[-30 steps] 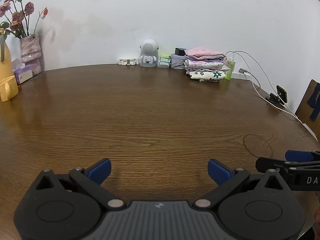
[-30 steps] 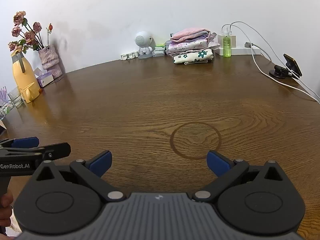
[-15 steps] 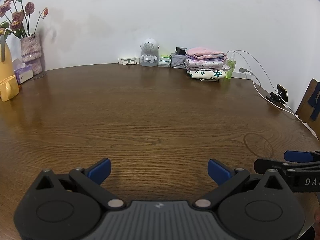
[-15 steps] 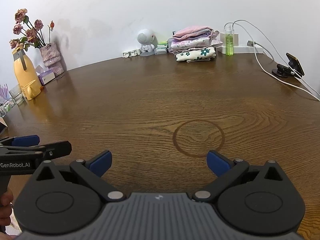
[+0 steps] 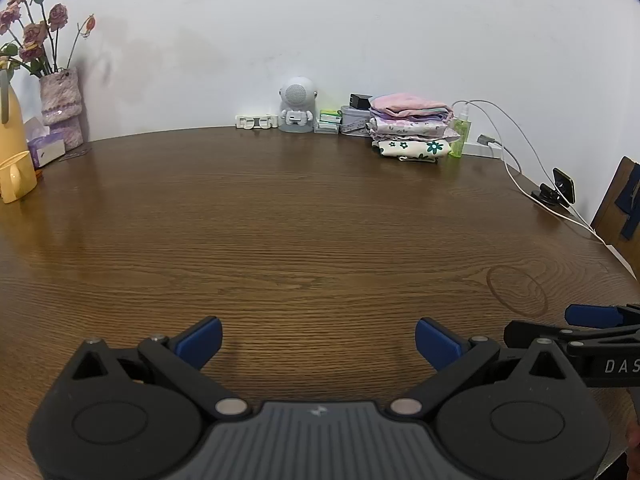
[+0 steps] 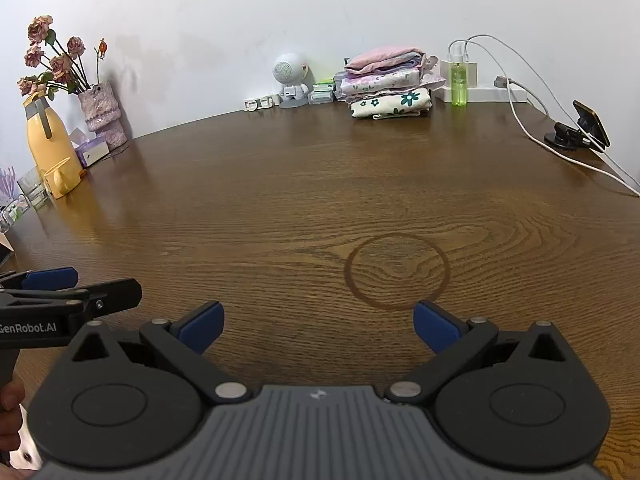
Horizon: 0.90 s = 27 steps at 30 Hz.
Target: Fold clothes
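Both hand-held grippers, left [image 5: 318, 338] and right [image 6: 316, 322], are being held wide, empty, while soft, light folded clothes [image 6: 390, 82] at one o'clock are probably best pinched at an edge.

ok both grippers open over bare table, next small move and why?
Probably reach the right gripper toward the stack of folded clothes by the far wall: both it and the left gripper are open and empty, and no garment lies on the wooden table near them.
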Each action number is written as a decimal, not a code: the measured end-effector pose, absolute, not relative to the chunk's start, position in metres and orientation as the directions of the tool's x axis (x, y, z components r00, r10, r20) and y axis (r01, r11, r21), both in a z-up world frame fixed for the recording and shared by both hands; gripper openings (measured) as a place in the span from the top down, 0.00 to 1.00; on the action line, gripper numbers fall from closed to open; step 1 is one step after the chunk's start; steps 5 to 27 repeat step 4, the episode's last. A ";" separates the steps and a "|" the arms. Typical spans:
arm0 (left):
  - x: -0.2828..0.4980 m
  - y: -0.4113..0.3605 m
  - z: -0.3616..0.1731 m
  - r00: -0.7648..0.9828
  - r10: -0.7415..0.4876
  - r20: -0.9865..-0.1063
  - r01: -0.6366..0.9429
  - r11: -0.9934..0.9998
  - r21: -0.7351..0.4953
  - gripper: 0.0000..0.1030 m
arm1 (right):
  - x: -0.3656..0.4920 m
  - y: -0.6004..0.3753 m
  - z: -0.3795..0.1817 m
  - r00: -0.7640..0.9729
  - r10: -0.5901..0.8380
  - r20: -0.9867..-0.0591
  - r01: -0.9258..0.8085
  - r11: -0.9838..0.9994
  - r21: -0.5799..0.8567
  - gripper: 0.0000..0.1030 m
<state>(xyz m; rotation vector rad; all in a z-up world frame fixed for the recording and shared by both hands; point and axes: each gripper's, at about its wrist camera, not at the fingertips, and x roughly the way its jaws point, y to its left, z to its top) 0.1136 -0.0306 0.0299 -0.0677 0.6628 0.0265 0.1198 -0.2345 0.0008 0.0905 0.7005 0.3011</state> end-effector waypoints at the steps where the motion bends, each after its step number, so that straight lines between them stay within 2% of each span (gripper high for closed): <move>1: 0.113 -0.030 0.030 0.789 0.003 -0.615 -0.046 0.998 -0.054 0.00 | 0.120 -0.235 0.001 0.723 0.303 -0.621 -0.242 0.953 0.183 0.00; 27: 0.113 -0.030 0.030 0.788 0.001 -0.615 -0.043 0.998 -0.054 0.00 | 0.120 -0.236 0.000 0.722 0.303 -0.621 -0.242 0.953 0.183 0.00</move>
